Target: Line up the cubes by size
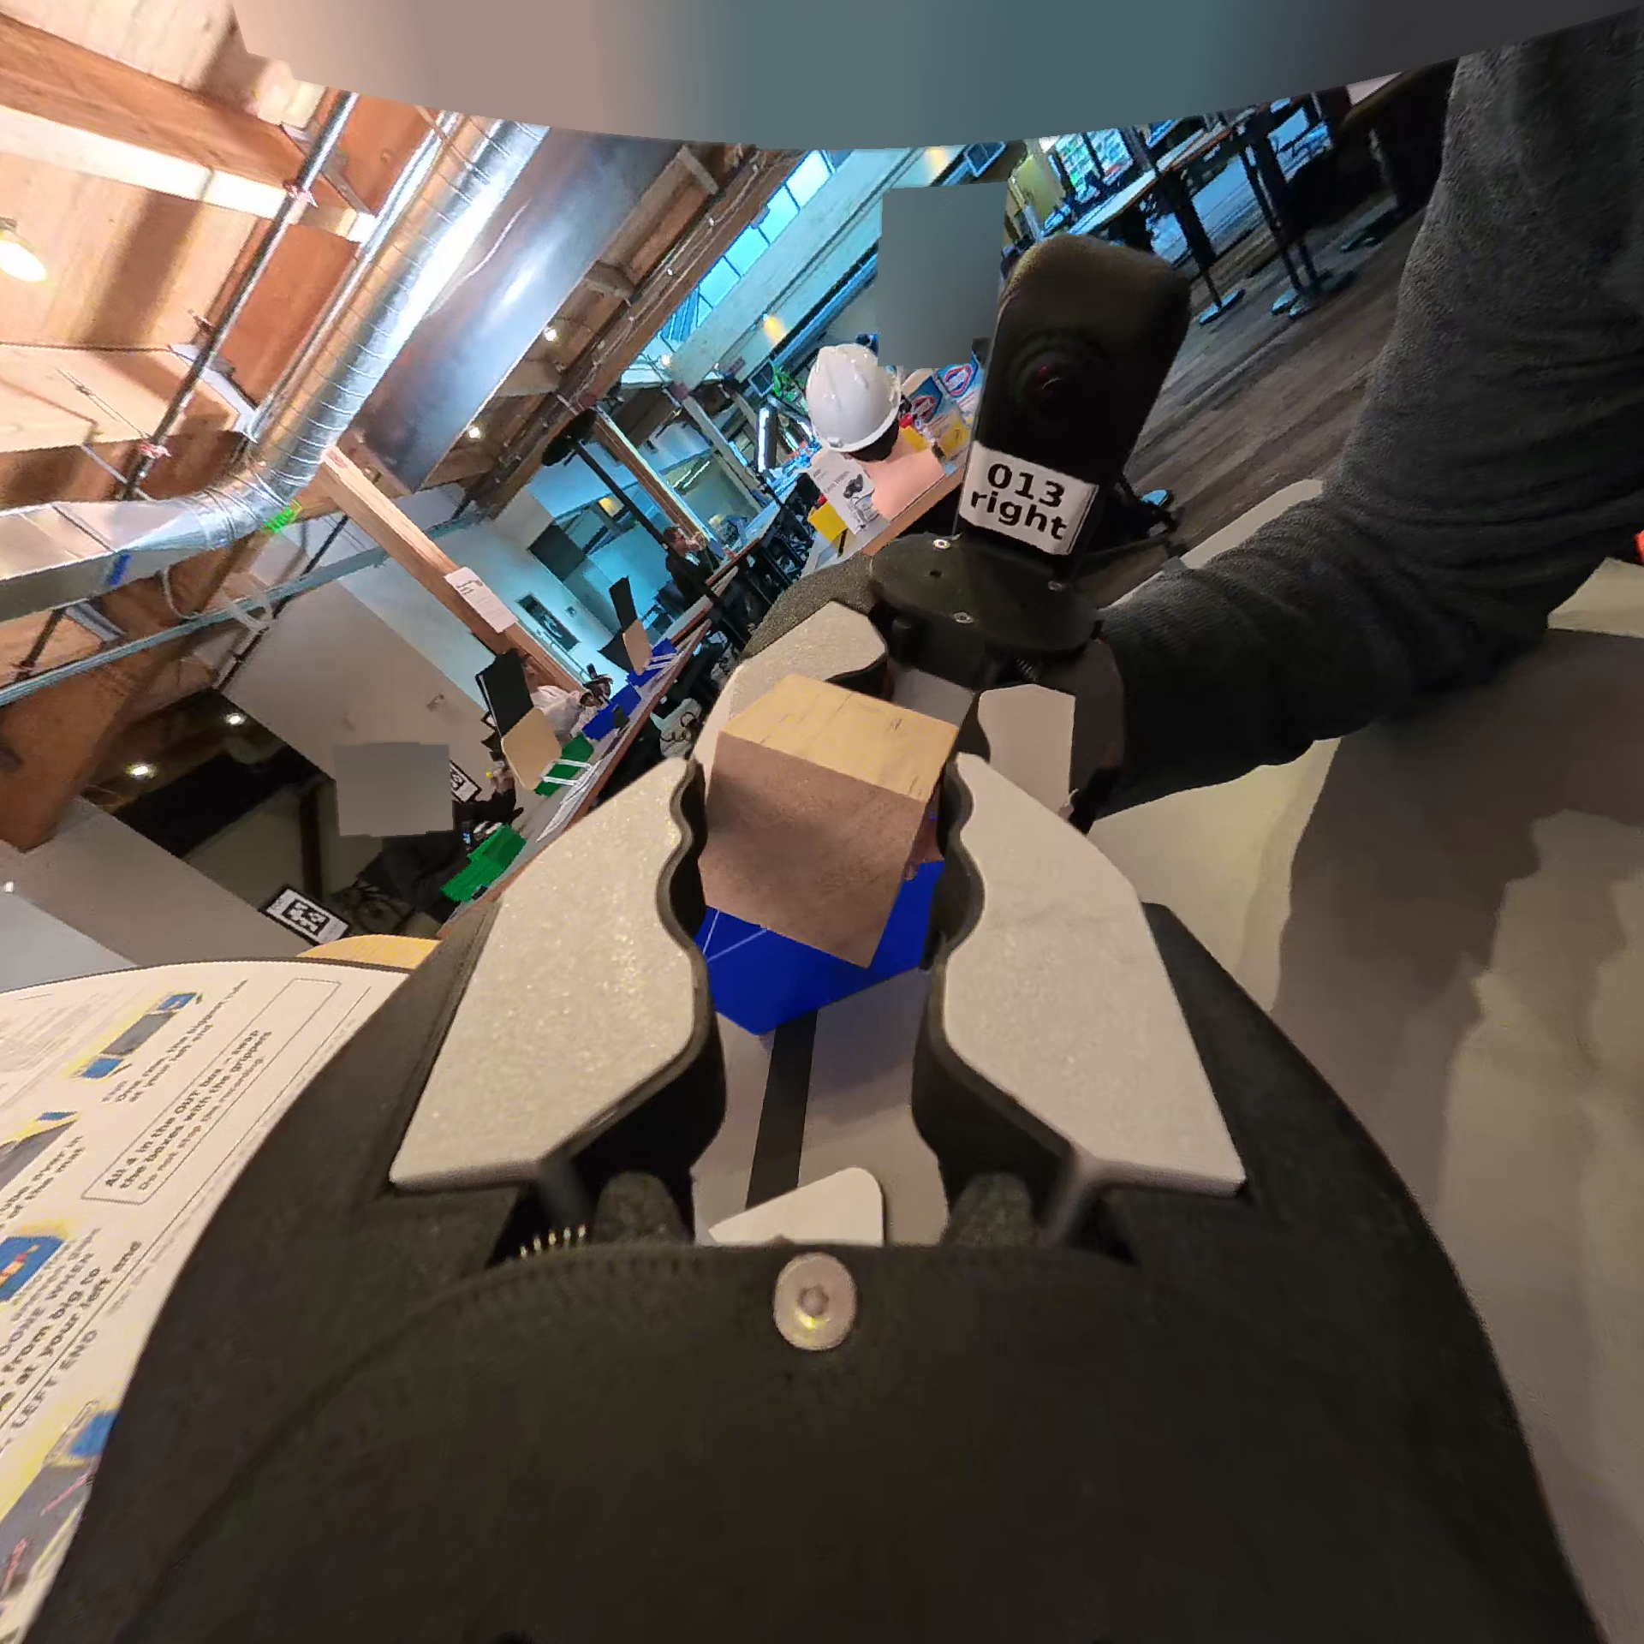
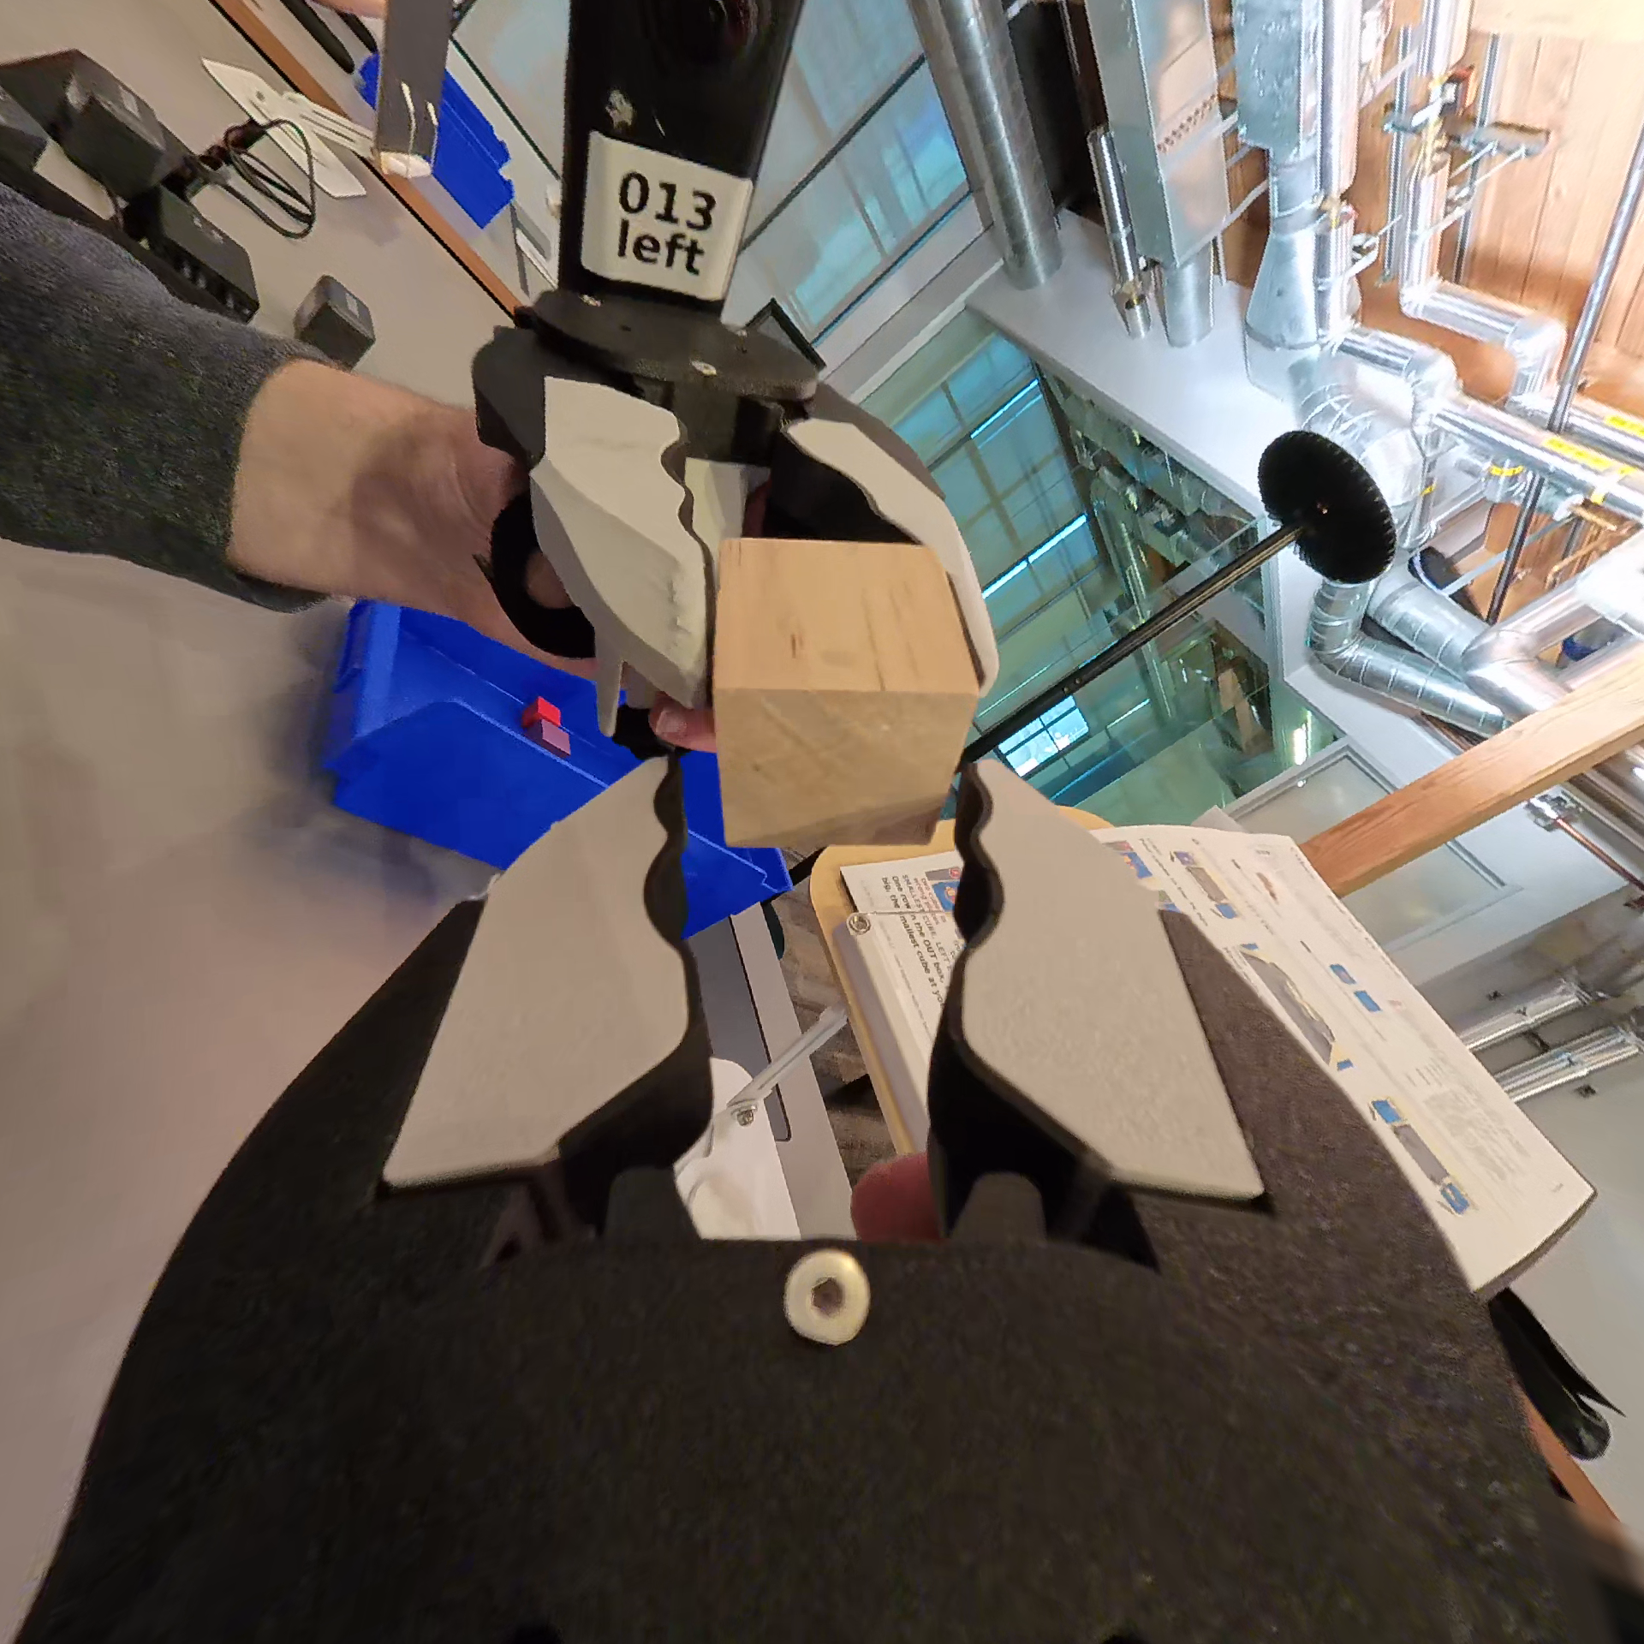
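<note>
The left gripper [image 2: 836, 614] clamps a plain wooden cube [image 2: 836, 685] in mid-air, a pad pressed on each side. The right gripper [image 2: 818, 792] faces it with fingers spread wider than the cube, tips just short of its near corner, not pressing. Below and behind the cube sits a blue bin [image 2: 427, 712] on the grey table [image 2: 133, 890], with a small red cube [image 2: 540, 712] in it. A printed instruction sheet [image 2: 1290, 1005] on a clipboard lies beside the bin
</note>
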`<state>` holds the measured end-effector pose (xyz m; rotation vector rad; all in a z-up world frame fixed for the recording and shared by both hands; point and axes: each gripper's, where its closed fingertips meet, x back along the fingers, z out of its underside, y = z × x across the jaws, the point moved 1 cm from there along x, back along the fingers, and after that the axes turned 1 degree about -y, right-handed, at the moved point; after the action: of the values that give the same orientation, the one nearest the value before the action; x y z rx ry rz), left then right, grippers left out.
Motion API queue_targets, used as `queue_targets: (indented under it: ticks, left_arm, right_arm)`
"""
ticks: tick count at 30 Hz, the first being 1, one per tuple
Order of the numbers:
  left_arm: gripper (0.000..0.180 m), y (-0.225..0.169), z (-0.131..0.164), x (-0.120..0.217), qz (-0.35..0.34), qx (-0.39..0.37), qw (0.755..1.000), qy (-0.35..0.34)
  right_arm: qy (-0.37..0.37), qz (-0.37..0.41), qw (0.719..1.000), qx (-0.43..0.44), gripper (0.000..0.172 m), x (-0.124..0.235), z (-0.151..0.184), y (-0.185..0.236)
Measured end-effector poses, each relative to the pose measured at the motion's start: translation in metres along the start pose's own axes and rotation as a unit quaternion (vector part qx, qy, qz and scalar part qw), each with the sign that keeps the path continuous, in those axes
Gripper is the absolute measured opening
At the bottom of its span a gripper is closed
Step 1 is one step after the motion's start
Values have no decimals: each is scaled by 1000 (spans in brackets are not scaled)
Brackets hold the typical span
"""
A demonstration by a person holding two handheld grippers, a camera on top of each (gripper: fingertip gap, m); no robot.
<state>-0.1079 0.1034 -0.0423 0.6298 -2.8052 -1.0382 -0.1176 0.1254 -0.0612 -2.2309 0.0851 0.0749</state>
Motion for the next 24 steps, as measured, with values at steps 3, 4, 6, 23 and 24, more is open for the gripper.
queue_targets:
  ticks: [3,4,6,23,24]
  left_arm:
    - [49,-4,2,-3,6,3,1000,-2]
    - [49,-4,2,-4,7,6,1000,-5]
    - [49,-5,1,-4,8,10,1000,-11]
    - [46,19,-11,11,-49,17,999,-1]
    - [35,23,-12,15,-57,9,998,5]
  right_arm:
    - [-8,6,1000,8,49,1,-4,0]
    - [-9,6,1000,10,47,1,-5,0]
    - [-12,4,1000,16,45,2,-6,1]
    - [69,-2,997,35,45,29,18,-32]
    - [92,2,995,46,45,38,26,-43]
